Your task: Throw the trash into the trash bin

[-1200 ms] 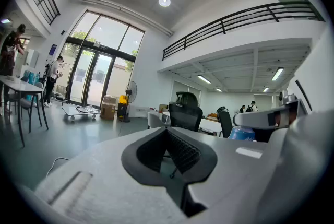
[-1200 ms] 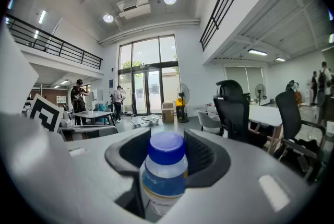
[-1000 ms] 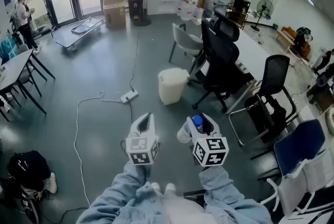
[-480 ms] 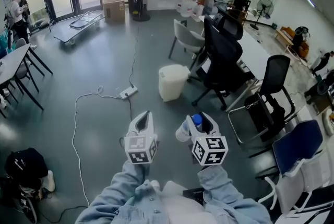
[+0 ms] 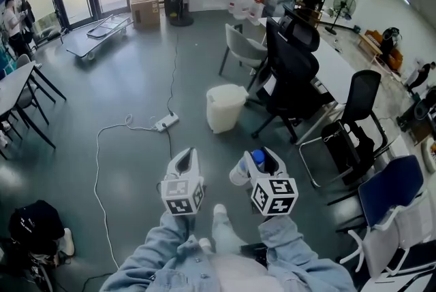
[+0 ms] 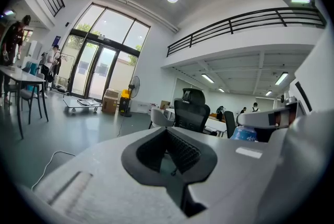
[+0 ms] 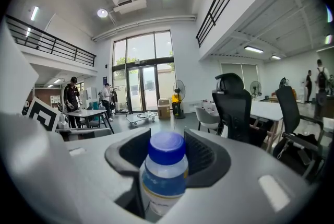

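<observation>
"Since a second ago, what's new on the grey floor (image 5: 122, 100)?"

"A shoe (image 5: 219, 210) has swung in at bottom centre. The white trash bin (image 5: 225, 107) sits mid-frame much as before. I'd say we're walking to it, still well apart."

"And the tools?"

"The left gripper (image 5: 187, 160) is closed up on nothing. The right gripper (image 5: 267, 160), jaws wide, clamps the blue-capped bottle (image 7: 164, 176), low centre, just right of the left one."

The floor (image 5: 136, 93) looks glossy and smooth, the bottle (image 7: 164, 176) clear plastic, the trash bin (image 5: 225, 109) matt plastic.
</observation>
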Demonstrator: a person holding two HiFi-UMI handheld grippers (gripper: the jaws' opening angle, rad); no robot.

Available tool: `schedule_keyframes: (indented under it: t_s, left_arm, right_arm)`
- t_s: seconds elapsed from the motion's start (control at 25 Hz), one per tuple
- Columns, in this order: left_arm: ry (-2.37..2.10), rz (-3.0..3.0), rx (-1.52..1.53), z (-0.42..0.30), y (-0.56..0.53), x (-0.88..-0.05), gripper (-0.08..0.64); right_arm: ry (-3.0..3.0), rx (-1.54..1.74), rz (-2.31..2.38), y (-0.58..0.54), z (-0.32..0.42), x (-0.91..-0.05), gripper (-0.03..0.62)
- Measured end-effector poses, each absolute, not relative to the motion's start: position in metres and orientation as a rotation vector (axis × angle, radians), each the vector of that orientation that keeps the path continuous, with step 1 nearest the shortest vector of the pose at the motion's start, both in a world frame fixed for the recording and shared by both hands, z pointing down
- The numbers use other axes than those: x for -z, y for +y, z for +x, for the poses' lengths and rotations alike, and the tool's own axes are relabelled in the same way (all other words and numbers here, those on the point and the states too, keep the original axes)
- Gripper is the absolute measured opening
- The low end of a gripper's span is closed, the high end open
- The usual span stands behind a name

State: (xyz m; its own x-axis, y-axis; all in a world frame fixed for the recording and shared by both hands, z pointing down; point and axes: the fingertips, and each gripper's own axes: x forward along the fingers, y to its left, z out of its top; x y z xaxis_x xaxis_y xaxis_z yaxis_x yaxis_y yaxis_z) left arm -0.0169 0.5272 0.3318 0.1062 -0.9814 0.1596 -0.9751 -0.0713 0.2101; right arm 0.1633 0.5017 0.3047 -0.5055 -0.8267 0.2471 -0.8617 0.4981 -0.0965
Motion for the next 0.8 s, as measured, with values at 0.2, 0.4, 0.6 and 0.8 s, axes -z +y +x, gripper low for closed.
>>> schedule_keyframes:
  t_s: [0.2,0.4,0.6,0.8]
  left_arm:
    - [-1.931,2.121,0.009,-0.021,0.489,-0.338,-0.005]
    - [-1.938,2.098,0.006,-0.025,0.44,-0.336,-0.005]
    - [-1.95,2.08,-0.01,-0.024,0.389,-0.333,-0.005]
    - [-1.967,2.085,-0.021,-0.02,0.334,-0.328,-0.005]
  right_arm:
    - [-2.561,-0.327,1.477,0.46,0.162,-0.308,0.202]
    - [-2.562,-0.341,1.461,0.408,0.16,-0.307,0.202]
    - [-2.571,-0.349,1.439,0.35,0.161,-0.302,0.202]
    - [-2.582,-0.362,1.408,0.29,0.166,-0.305,0.201]
